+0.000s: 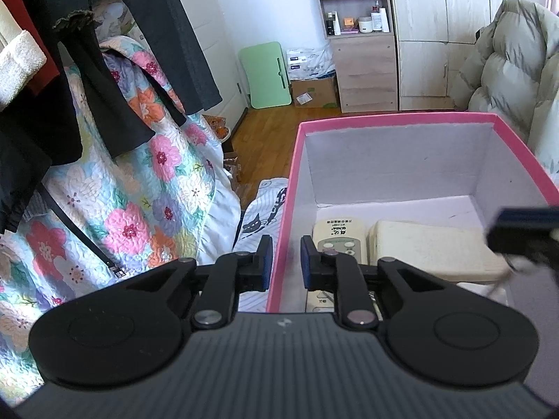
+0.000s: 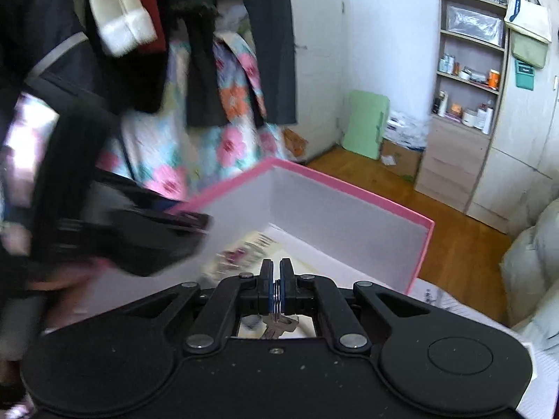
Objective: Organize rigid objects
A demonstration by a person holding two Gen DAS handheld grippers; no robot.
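A pink box (image 1: pixel 394 117) with white inner walls stands open on the bed. My left gripper (image 1: pixel 287 262) straddles its left wall, one finger outside and one inside, with the pads closed on the wall. Inside lie a cream remote control (image 1: pixel 335 241) and a cream rectangular block (image 1: pixel 429 248). My right gripper (image 2: pixel 276 269) is shut on a metal key ring (image 2: pixel 277 296), and the keys (image 2: pixel 279 328) hang below the jaws. It hovers over the near side of the pink box (image 2: pixel 349 181). The right gripper (image 1: pixel 524 230) shows blurred at the right edge of the left wrist view.
Dark clothes (image 1: pixel 164 35) and a floral quilt (image 1: pixel 139 188) hang left of the box. Beyond lie a wooden floor (image 1: pixel 265 129), a green folded table (image 1: pixel 267 75), a cardboard box (image 1: pixel 314 92), a shelf unit (image 1: pixel 360 38) and a wardrobe (image 1: pixel 450 35). A puffy jacket (image 1: pixel 513 63) sits right.
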